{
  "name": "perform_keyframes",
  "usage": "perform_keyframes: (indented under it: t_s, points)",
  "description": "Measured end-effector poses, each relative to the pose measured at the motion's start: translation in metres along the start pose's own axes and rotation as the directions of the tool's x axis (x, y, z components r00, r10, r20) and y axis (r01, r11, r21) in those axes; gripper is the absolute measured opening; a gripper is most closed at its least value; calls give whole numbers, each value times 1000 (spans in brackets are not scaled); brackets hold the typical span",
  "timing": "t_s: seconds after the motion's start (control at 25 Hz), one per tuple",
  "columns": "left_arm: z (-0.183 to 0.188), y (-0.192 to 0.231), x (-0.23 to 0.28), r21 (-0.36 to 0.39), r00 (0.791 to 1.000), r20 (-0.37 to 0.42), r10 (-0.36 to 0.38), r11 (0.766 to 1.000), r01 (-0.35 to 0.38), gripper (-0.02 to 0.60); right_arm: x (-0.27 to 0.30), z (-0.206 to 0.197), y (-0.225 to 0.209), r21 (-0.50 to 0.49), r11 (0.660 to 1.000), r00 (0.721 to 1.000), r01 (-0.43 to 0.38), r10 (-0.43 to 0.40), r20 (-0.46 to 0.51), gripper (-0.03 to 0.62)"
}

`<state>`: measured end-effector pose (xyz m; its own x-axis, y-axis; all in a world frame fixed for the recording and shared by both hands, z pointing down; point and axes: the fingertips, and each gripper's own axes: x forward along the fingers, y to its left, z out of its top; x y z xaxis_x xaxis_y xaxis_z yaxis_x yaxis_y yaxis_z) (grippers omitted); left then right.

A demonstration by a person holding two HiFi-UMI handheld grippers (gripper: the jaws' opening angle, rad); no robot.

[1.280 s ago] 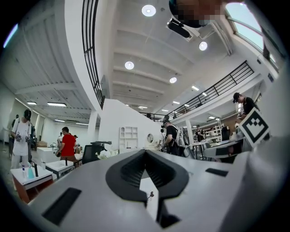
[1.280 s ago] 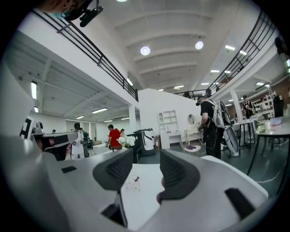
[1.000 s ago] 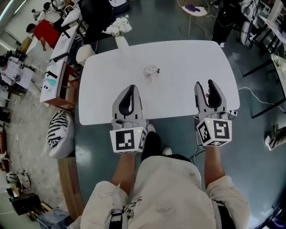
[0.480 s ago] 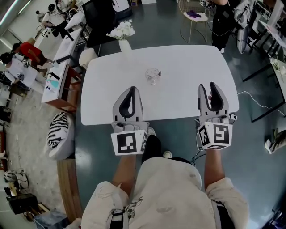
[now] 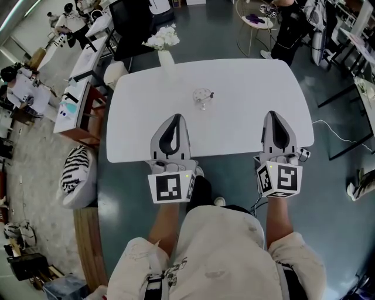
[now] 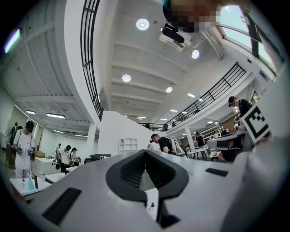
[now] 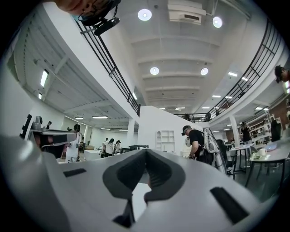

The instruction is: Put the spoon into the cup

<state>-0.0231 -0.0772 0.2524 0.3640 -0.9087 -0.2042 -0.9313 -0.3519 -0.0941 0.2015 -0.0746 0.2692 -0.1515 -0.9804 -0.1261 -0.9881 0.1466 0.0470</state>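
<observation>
A small clear glass cup (image 5: 201,97) stands on the white table (image 5: 246,88), just beyond its middle. A thin dark piece, apparently the spoon's handle (image 5: 210,94), sticks out at its rim. My left gripper (image 5: 174,116) hovers over the table's near edge, short of the cup and a little left of it, jaws together and empty. My right gripper (image 5: 274,113) is over the near right corner, far right of the cup, jaws shut on nothing. Both gripper views look level across the hall over closed tips, the left gripper (image 6: 145,152) and the right gripper (image 7: 146,152).
A white vase of flowers (image 5: 162,42) stands at the table's far left edge. A chair (image 5: 112,71) sits at the far left corner. A round side table (image 5: 255,16) and a standing person (image 5: 288,26) are beyond the table. A cable (image 5: 335,128) lies on the floor at right.
The right gripper's jaws have gone from wide open to shut, with nothing between them. The left gripper stays shut in the same place.
</observation>
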Motion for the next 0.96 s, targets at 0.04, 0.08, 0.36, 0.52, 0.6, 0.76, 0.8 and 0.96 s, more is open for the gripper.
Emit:
perform_keyframes:
  t_s: [0.04, 0.08, 0.36, 0.52, 0.6, 0.76, 0.8, 0.96]
  points:
    - [0, 1, 0, -2, 1000, 0, 1, 1000, -1, 3, 0, 0, 1, -2, 1000, 1000, -1, 1, -1, -12]
    - [0, 2, -1, -5, 1000, 0, 1, 1000, -1, 3, 0, -1, 3, -2, 1000, 1000, -3, 3, -4, -12]
    - [-2, 3, -4, -5, 1000, -4, 7, 1000, -7, 3, 0, -3, 5, 5, 1000, 1000, -4, 5, -14, -12]
    - [-6, 4, -4, -2, 1000, -12, 13, 1000, -13, 3, 4, -7, 5, 6, 1000, 1000, -7, 8, -17, -12]
    - [-8, 3, -4, 0, 1000, -14, 17, 1000, -17, 3, 4, -9, 2, 8, 1000, 1000, -7, 8, -19, -12]
    - [-8, 4, -4, 2, 1000, -19, 24, 1000, -24, 3, 8, -10, 1, 12, 1000, 1000, -9, 9, -23, -12]
    - [-9, 4, -3, 2, 999, -20, 25, 1000, -25, 3, 10, -11, 1, 14, 1000, 1000, -10, 10, -24, -12]
    - [-10, 8, 0, 2, 999, -26, 30, 1000, -30, 3, 16, -11, 4, 19, 1000, 1000, -17, 17, -25, -12]
